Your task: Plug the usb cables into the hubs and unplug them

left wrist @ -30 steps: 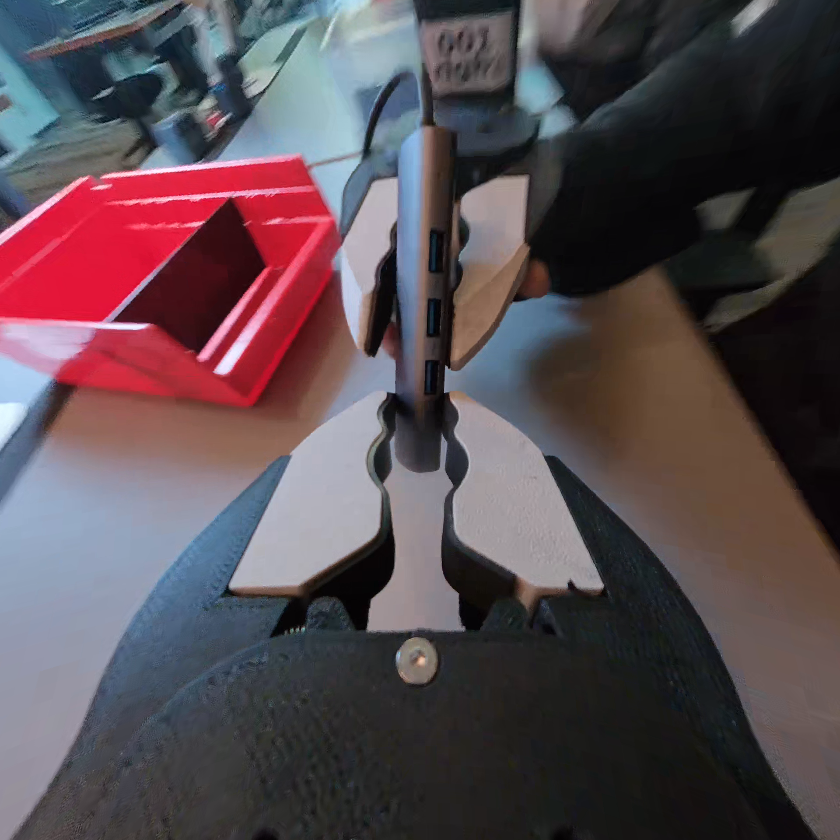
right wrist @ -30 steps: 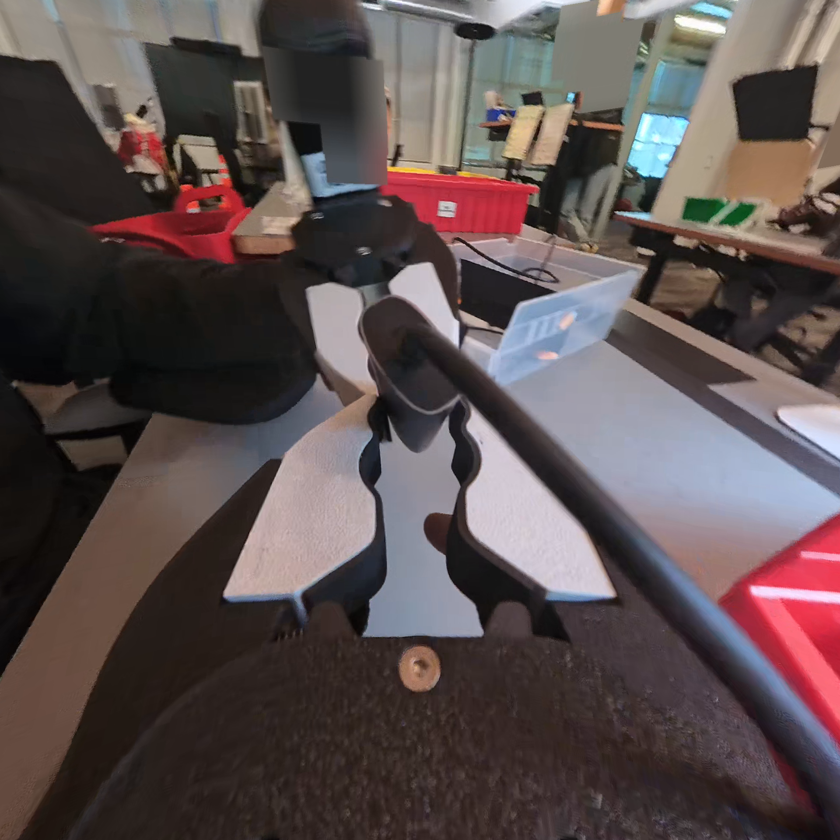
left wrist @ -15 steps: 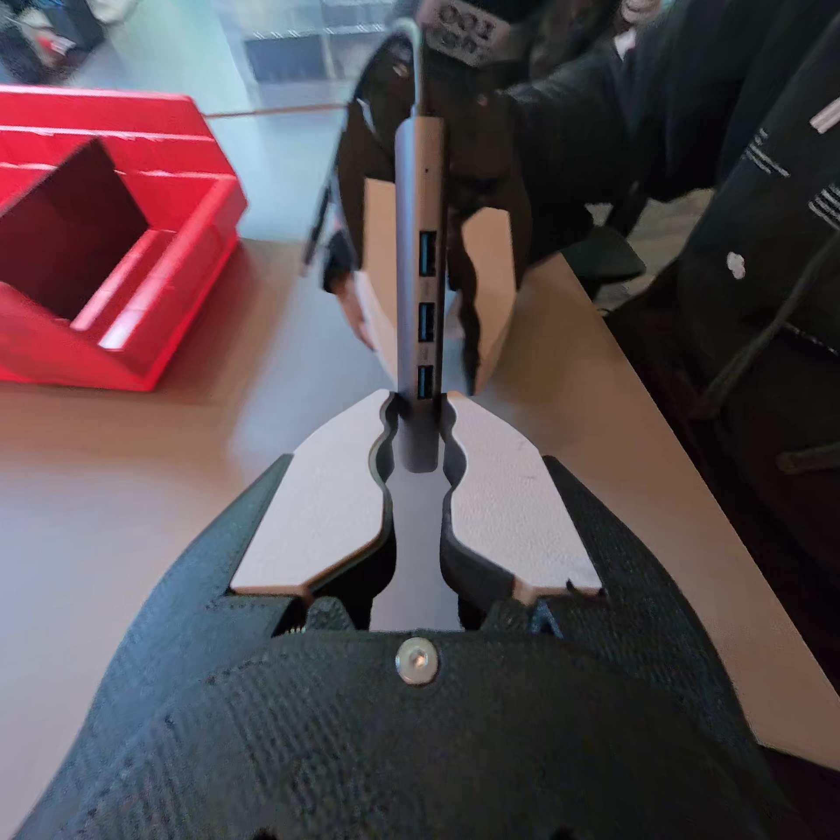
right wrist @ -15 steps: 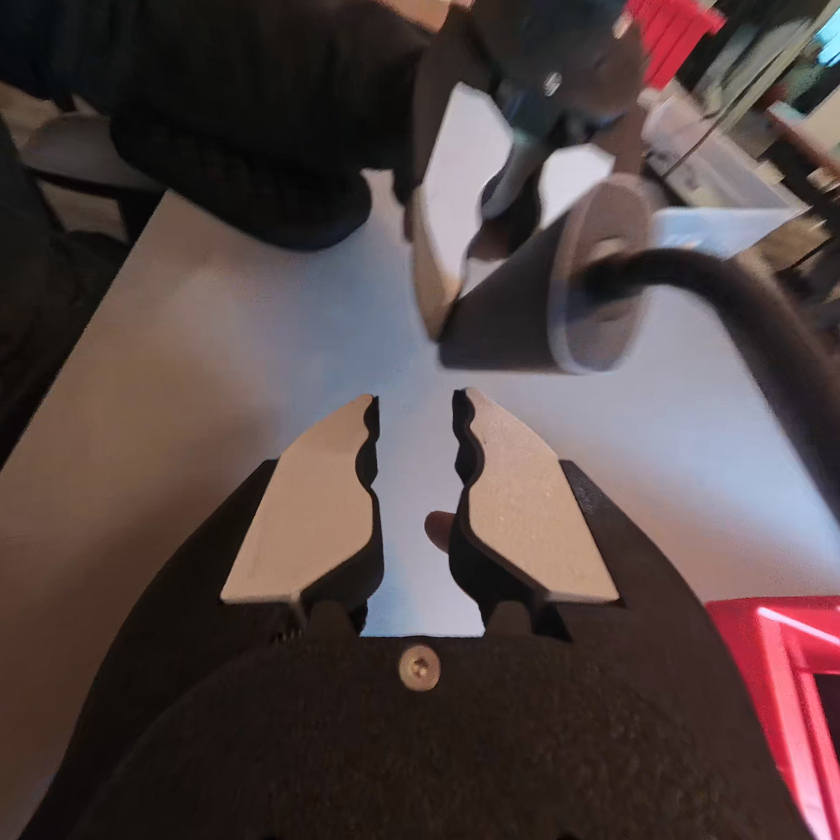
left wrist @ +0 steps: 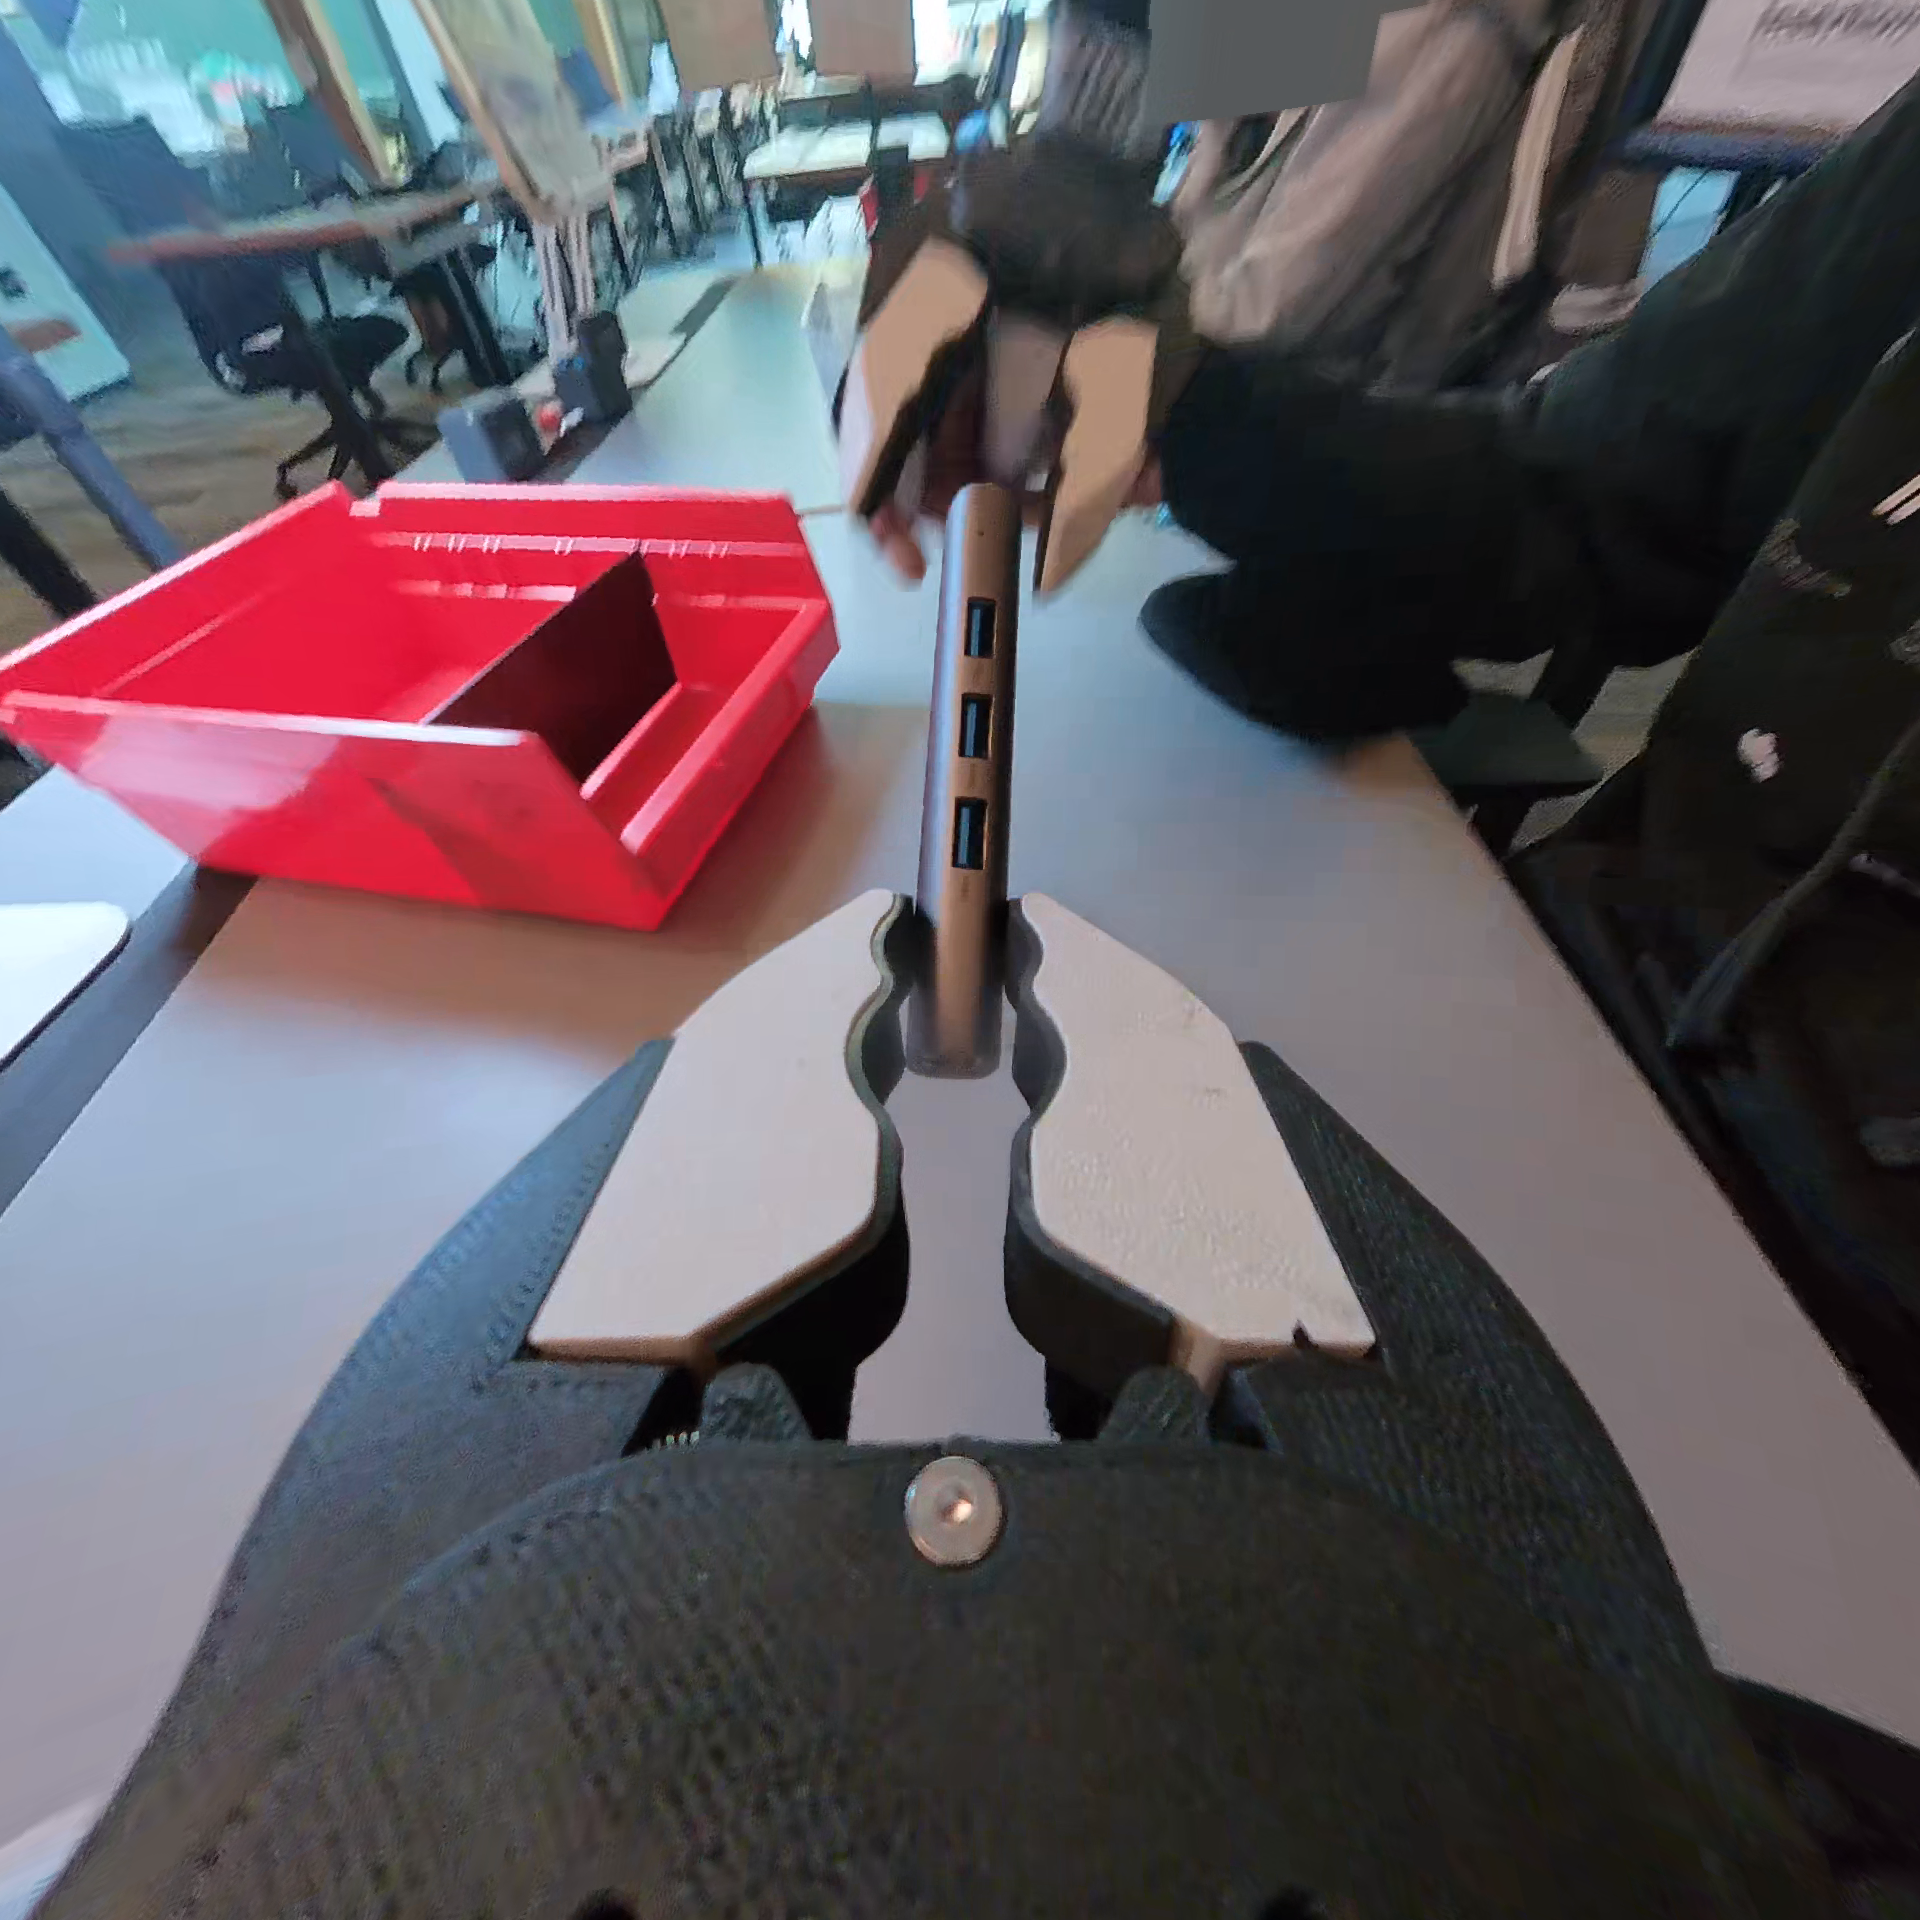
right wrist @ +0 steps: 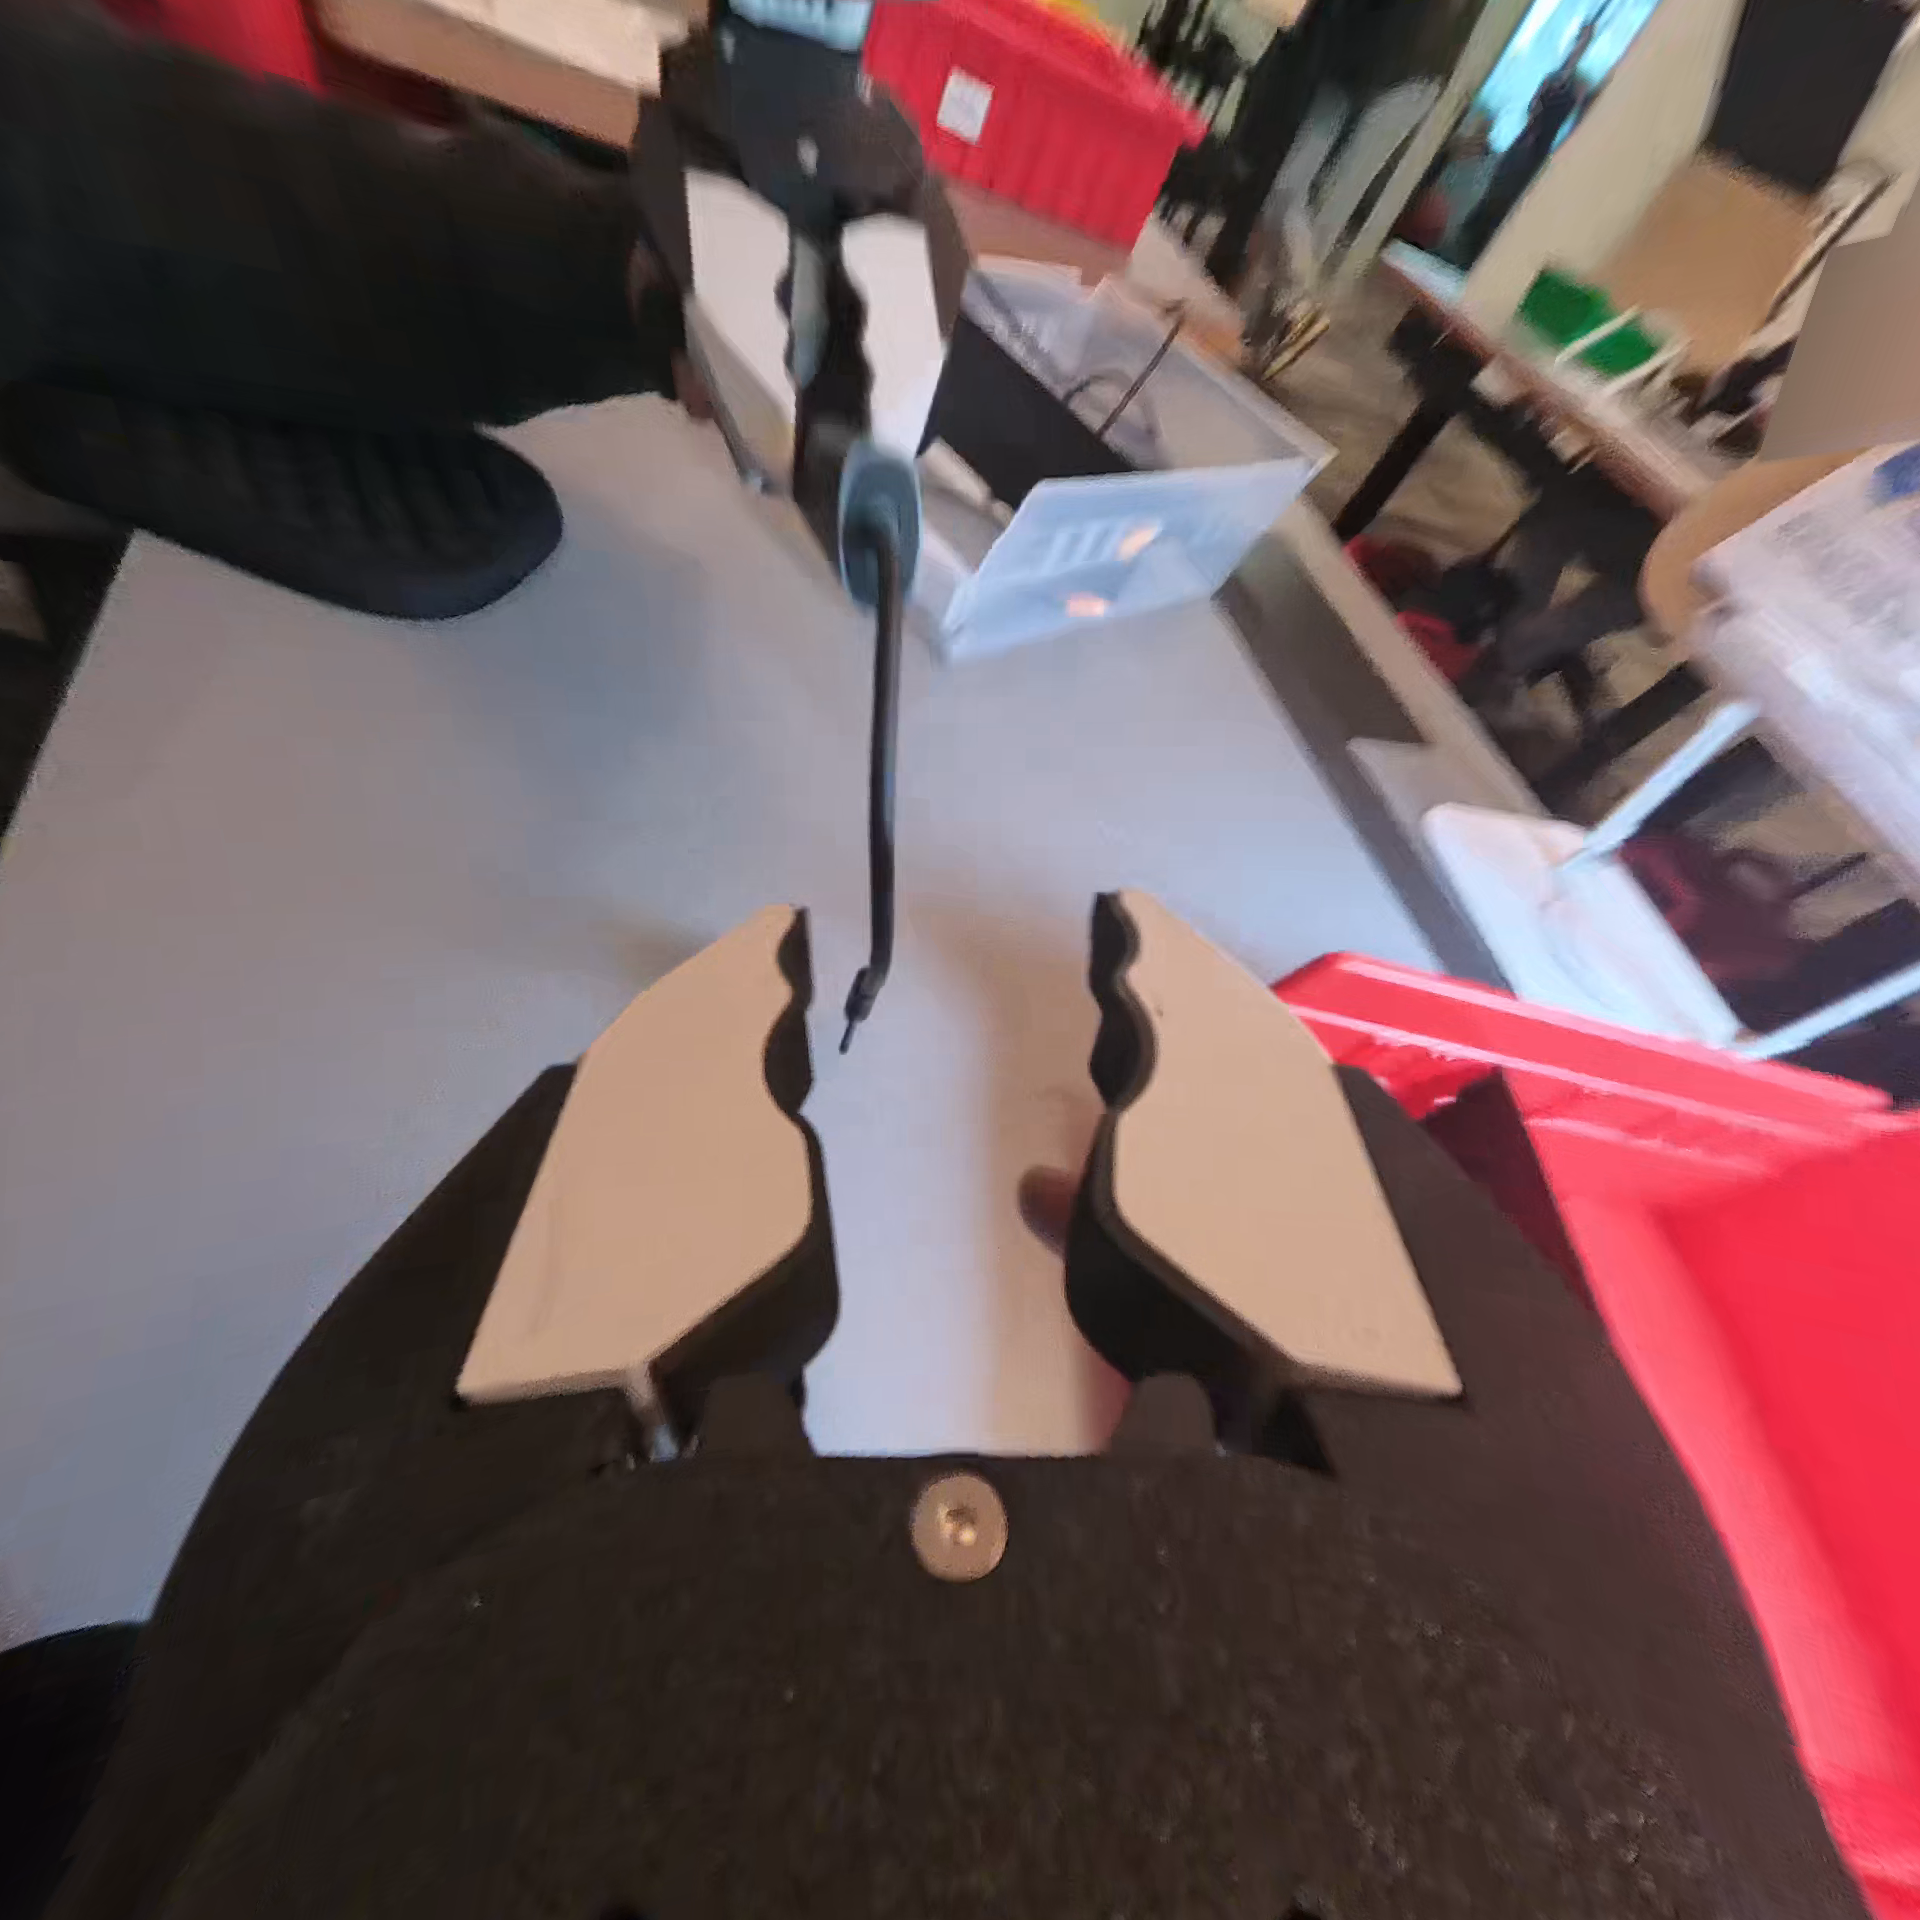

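Observation:
My left gripper (left wrist: 956, 914) is shut on the near end of a grey USB hub (left wrist: 961, 748). The hub sticks out forward, with three blue ports facing up. My right gripper (right wrist: 951, 935) is open and empty above the table (right wrist: 416, 831). In the left wrist view it shows blurred behind the hub's far end (left wrist: 997, 457). In the right wrist view the left gripper (right wrist: 831, 447) holds the hub (right wrist: 878, 520) farther off. The hub's black cable (right wrist: 883, 727) hangs towards me, its small plug (right wrist: 857, 1003) free between my right fingertips, touching neither.
A red bin (left wrist: 416, 707) with a dark divider stands on the table left of the hub; it also shows at the right of the right wrist view (right wrist: 1662, 1195). A clear plastic container (right wrist: 1122, 551) stands behind the hub. A person in dark sleeves (left wrist: 1455, 499) is at the table edge. The gap from one gripper's tips to the other's is roughly 15 cm.
My right gripper let go of the hub's cable end, drew back and opened wider. My left gripper kept its hold on the hub and the cable now hangs free.

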`<act>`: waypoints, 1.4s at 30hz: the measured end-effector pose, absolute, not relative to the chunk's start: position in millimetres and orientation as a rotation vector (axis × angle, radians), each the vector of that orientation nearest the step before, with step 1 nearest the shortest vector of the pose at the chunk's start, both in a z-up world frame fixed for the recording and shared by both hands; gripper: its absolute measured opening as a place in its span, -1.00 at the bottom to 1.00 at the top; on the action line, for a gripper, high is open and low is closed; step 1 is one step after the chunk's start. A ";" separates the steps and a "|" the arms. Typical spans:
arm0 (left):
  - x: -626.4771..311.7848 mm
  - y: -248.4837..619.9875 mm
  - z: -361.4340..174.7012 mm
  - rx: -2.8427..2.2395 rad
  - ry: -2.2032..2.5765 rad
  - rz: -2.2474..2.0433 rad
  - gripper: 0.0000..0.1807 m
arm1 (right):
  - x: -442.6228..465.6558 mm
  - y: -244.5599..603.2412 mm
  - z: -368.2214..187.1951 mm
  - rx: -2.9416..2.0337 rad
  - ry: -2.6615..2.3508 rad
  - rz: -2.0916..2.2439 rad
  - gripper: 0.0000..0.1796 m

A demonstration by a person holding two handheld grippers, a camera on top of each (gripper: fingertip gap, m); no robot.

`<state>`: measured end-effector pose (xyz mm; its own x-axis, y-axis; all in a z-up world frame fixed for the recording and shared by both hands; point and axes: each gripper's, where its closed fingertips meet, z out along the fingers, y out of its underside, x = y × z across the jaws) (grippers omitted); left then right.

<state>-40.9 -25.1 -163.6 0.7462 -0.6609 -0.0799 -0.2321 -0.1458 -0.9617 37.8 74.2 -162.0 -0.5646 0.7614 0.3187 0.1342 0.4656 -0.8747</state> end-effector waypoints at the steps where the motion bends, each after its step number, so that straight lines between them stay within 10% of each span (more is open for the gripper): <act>1: -34.9 -26.3 -158.2 -1.678 0.717 -0.465 -0.82 | 34.1 66.2 -173.2 -0.762 -2.026 1.139 -0.33; 13: 0.8 -19.4 -192.6 -1.782 0.862 -0.437 -0.82 | 2.5 -14.0 -181.8 -0.540 -1.913 1.199 -0.77; 42: 6.3 -31.0 -129.2 -1.411 0.675 -0.717 -0.82 | 9.5 -40.4 -152.0 -0.643 -1.746 1.565 -0.54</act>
